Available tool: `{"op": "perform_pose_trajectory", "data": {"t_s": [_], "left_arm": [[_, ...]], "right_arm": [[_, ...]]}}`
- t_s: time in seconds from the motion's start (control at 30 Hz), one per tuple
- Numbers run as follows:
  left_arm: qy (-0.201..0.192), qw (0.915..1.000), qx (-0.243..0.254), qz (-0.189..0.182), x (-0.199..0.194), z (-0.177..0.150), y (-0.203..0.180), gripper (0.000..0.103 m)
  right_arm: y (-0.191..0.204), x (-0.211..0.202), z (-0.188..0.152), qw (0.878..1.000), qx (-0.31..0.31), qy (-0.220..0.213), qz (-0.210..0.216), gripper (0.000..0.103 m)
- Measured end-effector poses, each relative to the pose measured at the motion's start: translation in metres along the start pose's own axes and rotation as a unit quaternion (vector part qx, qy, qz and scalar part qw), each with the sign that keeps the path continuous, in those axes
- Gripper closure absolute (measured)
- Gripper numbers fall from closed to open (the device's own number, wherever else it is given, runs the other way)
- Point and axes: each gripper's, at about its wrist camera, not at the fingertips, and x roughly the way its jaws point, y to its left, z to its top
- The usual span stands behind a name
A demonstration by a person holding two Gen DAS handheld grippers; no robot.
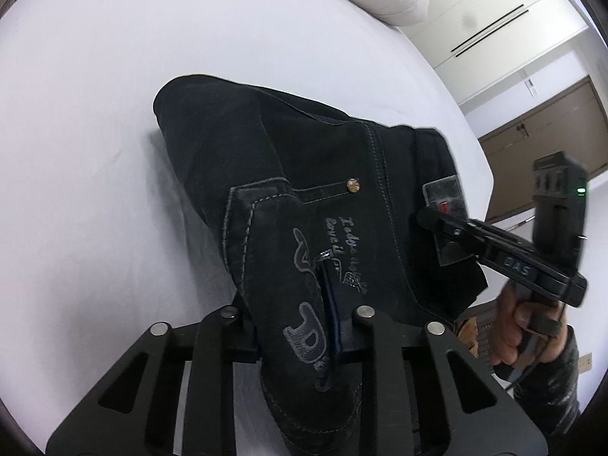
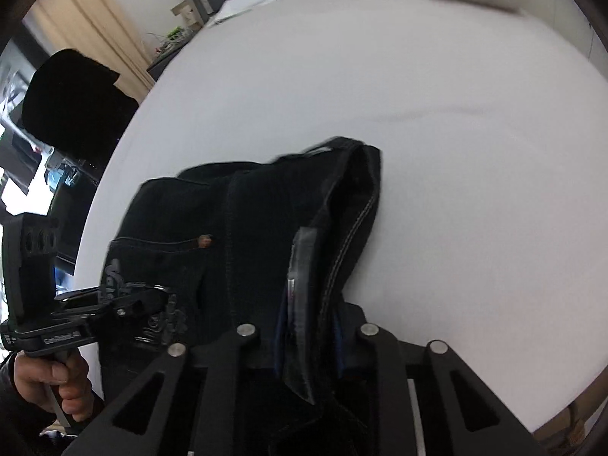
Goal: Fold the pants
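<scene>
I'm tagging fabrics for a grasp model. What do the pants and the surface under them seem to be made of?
The pants look like black denim: stiff folds, pale contrast stitching, a metal rivet at the pocket and a worn patch, possibly leather. The bed sheet looks like smooth, matte white woven cloth, probably cotton, with faint creases.

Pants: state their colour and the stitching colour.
Black pants with pale grey stitching; clearest in the left wrist view.

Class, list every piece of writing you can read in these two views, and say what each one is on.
"DAS": on the right tool, side of its body.
Cursive embroidery on the black pants pocket: begins roughly "I always love"; rest unclear.
Large stitched "D" below it: rest hidden.
Label on the left tool: too blurred to read.
</scene>
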Motion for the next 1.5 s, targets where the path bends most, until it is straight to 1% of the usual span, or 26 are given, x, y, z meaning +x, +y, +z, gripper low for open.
{"op": "perform_pose_trajectory", "data": {"t_s": [0.17,0.23,0.43,0.6,0.7,0.8,0.93,0.97,1.0,1.03,1.07,1.1,1.23,1.3,1.33,1.37,1.4,1.43,1.5], "left_arm": [[-0.02,0.9995,0.02,0.016,-0.021,0.001,-0.015,0.084],[-0.041,0.9984,0.029,0.028,-0.038,0.005,-0.018,0.084],[-0.088,0.9951,0.021,0.041,-0.086,0.02,-0.002,0.085],[-0.122,0.9899,0.015,0.07,-0.121,0.038,0.029,0.085],[-0.135,0.987,0.009,0.087,-0.138,0.054,0.052,0.085],[-0.146,0.9835,0.007,0.107,-0.15,0.069,0.073,0.085],[-0.153,0.9795,0.01,0.13,-0.162,0.093,0.104,0.085],[-0.153,0.9793,0.01,0.133,-0.168,0.1,0.121,0.085],[-0.152,0.9789,0.009,0.136,-0.167,0.107,0.128,0.085],[-0.151,0.9788,0.009,0.138,-0.166,0.114,0.145,0.085],[-0.148,0.9788,0.01,0.141,-0.162,0.121,0.152,0.085],[-0.146,0.9788,0.01,0.143,-0.157,0.121,0.152,0.085],[-0.127,0.9816,0.004,0.143,-0.119,0.122,0.17,0.084],[-0.111,0.983,-0.003,0.147,-0.097,0.129,0.188,0.084],[-0.103,0.9828,-0.009,0.153,-0.085,0.133,0.198,0.081],[-0.101,0.9828,-0.013,0.154,-0.077,0.135,0.203,0.078],[-0.101,0.9824,-0.021,0.156,-0.072,0.135,0.21,0.072],[-0.104,0.9819,-0.03,0.156,-0.069,0.135,0.216,0.061],[-0.118,0.9807,-0.045,0.15,-0.069,0.134,0.224,0.055]], "right_arm": [[0.027,-0.023,-0.004,1.0,-0.012,-0.025,0.001,0.082],[0.037,-0.028,-0.003,0.999,-0.017,-0.029,0.003,0.082],[0.077,-0.033,0.018,0.998,-0.042,-0.041,0.019,0.082],[0.118,-0.016,0.051,0.996,-0.072,-0.044,0.035,0.082],[0.141,0.004,0.075,0.994,-0.09,-0.043,0.044,0.082],[0.165,0.022,0.103,0.992,-0.1,-0.043,0.056,0.082],[0.181,0.042,0.129,0.991,-0.108,-0.043,0.066,0.082],[0.187,0.051,0.138,0.991,-0.109,-0.04,0.067,0.082],[0.19,0.056,0.143,0.991,-0.109,-0.038,0.067,0.082],[0.191,0.061,0.148,0.991,-0.108,-0.036,0.068,0.082],[0.189,0.067,0.151,0.992,-0.105,-0.032,0.069,0.082],[0.187,0.074,0.154,0.992,-0.102,-0.028,0.071,0.082],[0.169,0.107,0.161,0.994,-0.084,-0.007,0.067,0.082],[0.156,0.132,0.161,0.996,-0.068,0.016,0.061,0.081],[0.148,0.146,0.158,0.997,-0.058,0.029,0.051,0.08],[0.142,0.155,0.156,0.997,-0.052,0.033,0.039,0.073],[0.137,0.16,0.153,0.998,-0.047,0.031,0.031,0.059],[0.131,0.165,0.148,0.998,-0.041,0.026,0.027,0.056],[0.126,0.164,0.141,0.999,-0.037,0.007,0.036,0.052]]}}
